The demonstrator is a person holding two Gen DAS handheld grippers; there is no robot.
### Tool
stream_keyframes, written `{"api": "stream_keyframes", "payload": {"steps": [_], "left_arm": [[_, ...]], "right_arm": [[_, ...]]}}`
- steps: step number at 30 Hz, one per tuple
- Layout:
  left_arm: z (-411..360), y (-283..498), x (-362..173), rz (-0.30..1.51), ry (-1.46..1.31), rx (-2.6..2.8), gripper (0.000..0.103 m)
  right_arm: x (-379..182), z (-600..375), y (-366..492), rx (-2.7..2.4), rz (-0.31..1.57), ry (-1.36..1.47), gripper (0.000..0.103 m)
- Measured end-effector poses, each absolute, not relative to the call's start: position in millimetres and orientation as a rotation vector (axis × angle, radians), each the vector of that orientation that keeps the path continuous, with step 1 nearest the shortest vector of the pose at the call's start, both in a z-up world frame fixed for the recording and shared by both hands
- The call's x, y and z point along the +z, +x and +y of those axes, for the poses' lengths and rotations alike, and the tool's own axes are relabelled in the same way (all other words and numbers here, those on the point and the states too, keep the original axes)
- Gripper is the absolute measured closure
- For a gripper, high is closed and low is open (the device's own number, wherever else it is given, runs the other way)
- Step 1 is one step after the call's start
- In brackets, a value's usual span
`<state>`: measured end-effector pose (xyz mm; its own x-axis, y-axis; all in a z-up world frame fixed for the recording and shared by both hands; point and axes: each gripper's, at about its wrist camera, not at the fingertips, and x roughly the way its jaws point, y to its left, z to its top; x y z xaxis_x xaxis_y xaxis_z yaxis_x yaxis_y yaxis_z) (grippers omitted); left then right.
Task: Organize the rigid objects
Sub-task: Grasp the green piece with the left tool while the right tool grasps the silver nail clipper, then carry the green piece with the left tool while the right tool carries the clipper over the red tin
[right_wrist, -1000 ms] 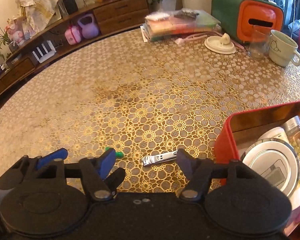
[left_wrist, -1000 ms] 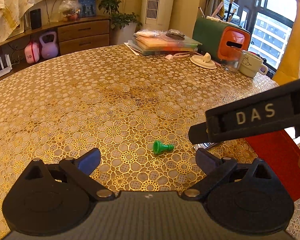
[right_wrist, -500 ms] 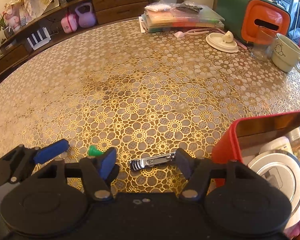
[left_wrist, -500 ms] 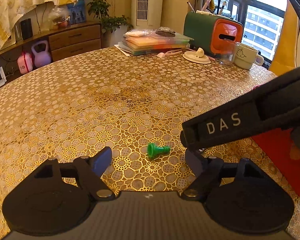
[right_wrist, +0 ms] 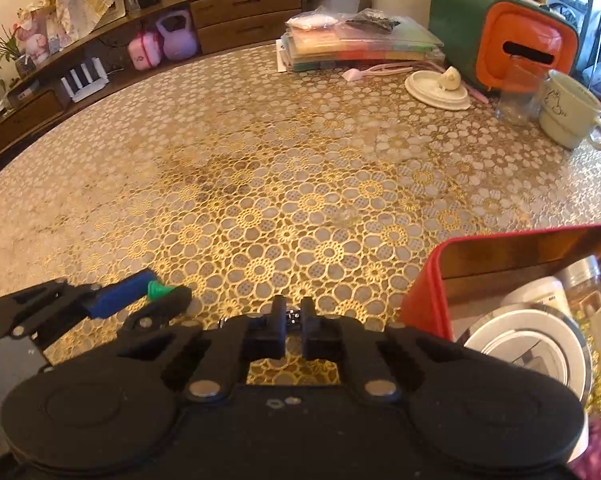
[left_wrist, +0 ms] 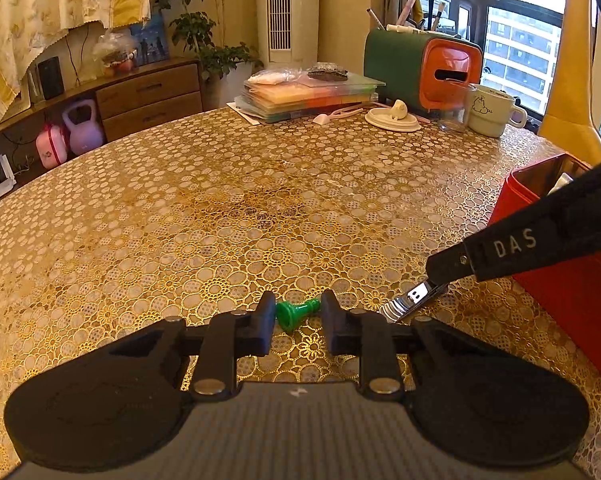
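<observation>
A small green pawn-shaped piece (left_wrist: 296, 314) lies on its side on the gold lace tablecloth. My left gripper (left_wrist: 296, 316) is closing on it, and both pads touch its ends. The right wrist view shows the same piece (right_wrist: 156, 290) between the left gripper's blue pad and black finger. My right gripper (right_wrist: 292, 312) is shut on a silver nail clipper (right_wrist: 293, 316), mostly hidden by the fingers. In the left wrist view the clipper (left_wrist: 410, 300) juts from the right gripper (left_wrist: 440, 278), low over the table.
A red open box (right_wrist: 430, 280) stands right of both grippers and holds a round white tin (right_wrist: 528, 352) and a jar. At the far edge are a mug (left_wrist: 490, 114), a glass, a green-and-orange box (left_wrist: 420, 68), a white lid and stacked folders (left_wrist: 304, 98).
Both grippers have gone from wide open to closed. The left pads came in onto the green piece, and the right fingers closed on the nail clipper.
</observation>
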<state>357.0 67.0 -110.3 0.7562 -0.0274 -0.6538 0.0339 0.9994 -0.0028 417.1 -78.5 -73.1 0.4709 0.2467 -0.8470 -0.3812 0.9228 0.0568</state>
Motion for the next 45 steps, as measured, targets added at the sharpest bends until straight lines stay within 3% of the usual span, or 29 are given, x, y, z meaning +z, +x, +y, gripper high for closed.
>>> {"api": "stream_keyframes", "payload": {"steps": [1,5,8,12,17,23,25,27,30,45], "left_arm": [[68.7,356.7,-110.3,0.714,0.004,-0.033,0.079],[76.1,352.9,-110.4,0.717,0.000,-0.032,0.079],[83.7,351.0,-109.6,0.721,-0.017,-0.031,0.079],[90.6,349.0,-108.9,0.727,-0.030,-0.038,0.079],[92.1,348.8,-108.6,0.731,-0.032,-0.045,0.079],[93.4,350.2,-108.5,0.730,-0.039,-0.053,0.079],[93.4,350.2,-108.5,0.730,-0.035,-0.055,0.079],[93.6,349.8,-108.5,0.729,-0.033,-0.058,0.079],[93.3,350.0,-108.3,0.732,-0.032,-0.057,0.079],[74.0,332.9,-81.9,0.754,-0.052,-0.074,0.079]], "right_arm": [[-71.9,-78.9,416.5,0.390,1.005,-0.158,0.097],[-67.3,-75.3,415.3,0.469,1.003,-0.241,0.078],[-69.5,-69.0,413.4,0.552,1.020,-0.332,0.077],[-73.9,-59.9,414.4,0.626,1.005,-0.451,0.055],[-80.4,-54.1,424.0,0.689,1.004,-0.535,0.050],[-85.3,-53.8,425.5,0.809,1.043,-0.581,0.051],[-84.5,-55.3,421.1,0.832,1.031,-0.583,0.060],[-83.2,-56.2,415.1,0.863,1.029,-0.578,0.086],[-84.6,-56.5,398.6,0.853,0.984,-0.605,0.092],[-52.2,-99.2,353.1,0.608,0.843,-0.363,0.093]]}}
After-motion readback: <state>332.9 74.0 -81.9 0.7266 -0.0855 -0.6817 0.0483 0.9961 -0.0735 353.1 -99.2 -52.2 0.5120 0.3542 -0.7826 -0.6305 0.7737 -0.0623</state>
